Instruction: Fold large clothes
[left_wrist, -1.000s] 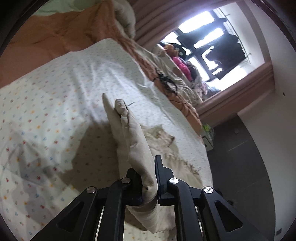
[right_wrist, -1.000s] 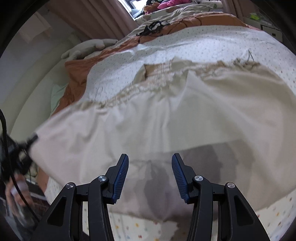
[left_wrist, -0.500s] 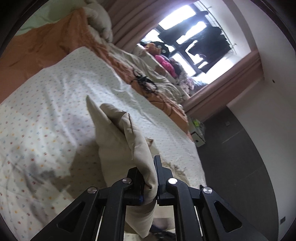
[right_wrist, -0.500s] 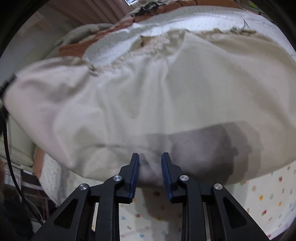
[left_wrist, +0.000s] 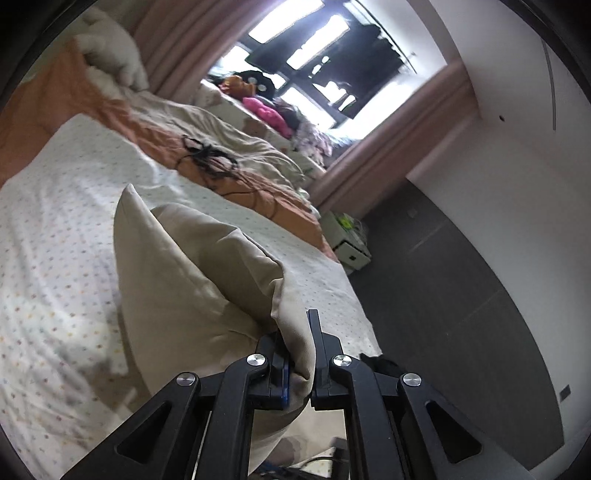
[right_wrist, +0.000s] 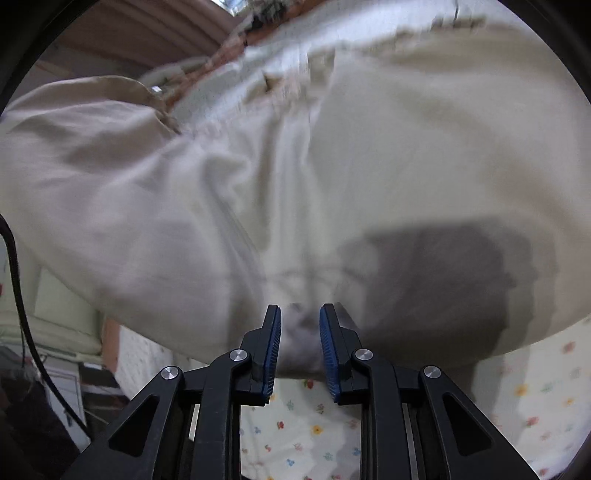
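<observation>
A large beige garment (left_wrist: 192, 273) hangs lifted above the flower-print bed sheet (left_wrist: 55, 229). My left gripper (left_wrist: 295, 354) is shut on a bunched edge of it, and the cloth billows up and left from the jaws. In the right wrist view the same garment (right_wrist: 295, 166) fills most of the frame, with a frayed hem near the top. My right gripper (right_wrist: 300, 332) is closed on the garment's lower edge, the blue pads (right_wrist: 275, 343) pinching a fold. The cloth there is blurred.
An orange blanket (left_wrist: 110, 110) and a tangle of black cables (left_wrist: 207, 158) lie further up the bed. Pink curtains (left_wrist: 388, 144) frame a bright window. A grey floor (left_wrist: 461, 295) and a small white box (left_wrist: 351, 251) are beside the bed. The floral sheet (right_wrist: 314, 435) shows under the right gripper.
The right gripper has moved in to the garment's lower edge and closed from wide open onto it. The left gripper has lifted and swung with the cloth in it.
</observation>
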